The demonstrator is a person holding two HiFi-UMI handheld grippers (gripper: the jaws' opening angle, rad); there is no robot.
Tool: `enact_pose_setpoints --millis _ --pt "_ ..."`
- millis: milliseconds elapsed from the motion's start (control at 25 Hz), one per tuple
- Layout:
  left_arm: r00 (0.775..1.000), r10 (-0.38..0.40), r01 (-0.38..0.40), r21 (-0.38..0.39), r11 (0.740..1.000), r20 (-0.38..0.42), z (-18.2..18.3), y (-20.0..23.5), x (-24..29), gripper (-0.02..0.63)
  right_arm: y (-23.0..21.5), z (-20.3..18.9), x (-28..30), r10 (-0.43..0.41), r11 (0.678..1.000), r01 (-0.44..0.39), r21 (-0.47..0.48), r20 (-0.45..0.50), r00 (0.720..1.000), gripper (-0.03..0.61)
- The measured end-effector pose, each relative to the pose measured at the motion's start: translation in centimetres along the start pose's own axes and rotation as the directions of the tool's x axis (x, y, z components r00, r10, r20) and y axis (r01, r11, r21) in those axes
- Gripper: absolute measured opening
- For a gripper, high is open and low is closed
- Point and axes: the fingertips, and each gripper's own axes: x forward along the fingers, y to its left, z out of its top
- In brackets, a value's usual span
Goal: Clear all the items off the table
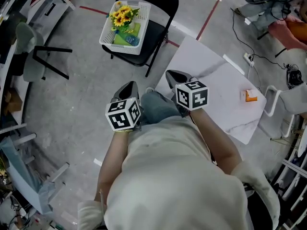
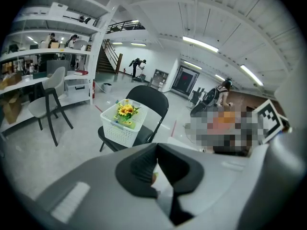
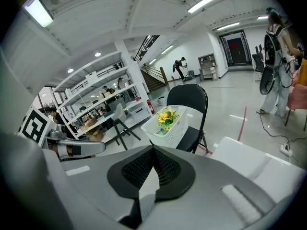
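At the far left of the head view a pale grey chair with dark legs (image 1: pixel 29 44) stands on the grey concrete floor (image 1: pixel 81 90) beside shelving. To its right, on the far side, a black metal folding chair (image 1: pixel 156 30) carries a white plastic lattice basket (image 1: pixel 109 30) on its seat. In the basket lie a bunch of yellow artificial sunflowers (image 1: pixel 122 16) and a flat green packet (image 1: pixel 127 32).

Nearer the person, the left gripper (image 1: pixel 129 86) is held over bare floor, pointing towards the folding chair. In the left gripper view its dark pads meet at the tip, so the left gripper (image 2: pixel 154 151) is closed and grips nothing, with the basket (image 2: pixel 117 128) and chair (image 2: pixel 151 102) beyond it.

Just to the right, the right gripper (image 1: pixel 170 74) hangs over the near left edge of a white marble-patterned square table (image 1: pixel 216 75). In the right gripper view its ribbed pads are pressed together with nothing between them. The closed right gripper (image 3: pixel 153 151) faces the same basket (image 3: pixel 175 128), and the table (image 3: pixel 249 169) shows at the lower right.

A small orange box (image 1: pixel 250 96) sits on the right part of the table, close to its right edge and well apart from both grippers. It is the only item visible on the tabletop.

Beyond the table's far right corner a white power strip (image 1: pixel 248 57) with dark cables lies on the floor.
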Motion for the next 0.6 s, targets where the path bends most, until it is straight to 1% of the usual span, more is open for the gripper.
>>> enact_pose_setpoints --millis 160,320,600 --pt "1.000 -0.012 0.013 0.023 1.000 -0.003 0.0 -0.7 0.2 0.009 -1.0 -0.4 -0.5 -0.018 1.000 0.018 0.023 -0.004 1.000 -0.002" --pt "0.999 -0.036 0.037 0.053 0.998 -0.028 -0.3 -1.8 0.5 0.009 -1.4 -0.5 -1.4 -0.033 0.999 0.033 0.031 0.002 0.999 0.000" --pt "0.995 -0.082 0.086 0.094 0.992 -0.051 0.1 -5.8 1.8 0.009 -3.9 -0.3 -4.2 -0.066 0.996 0.065 0.059 0.016 0.998 -0.002"
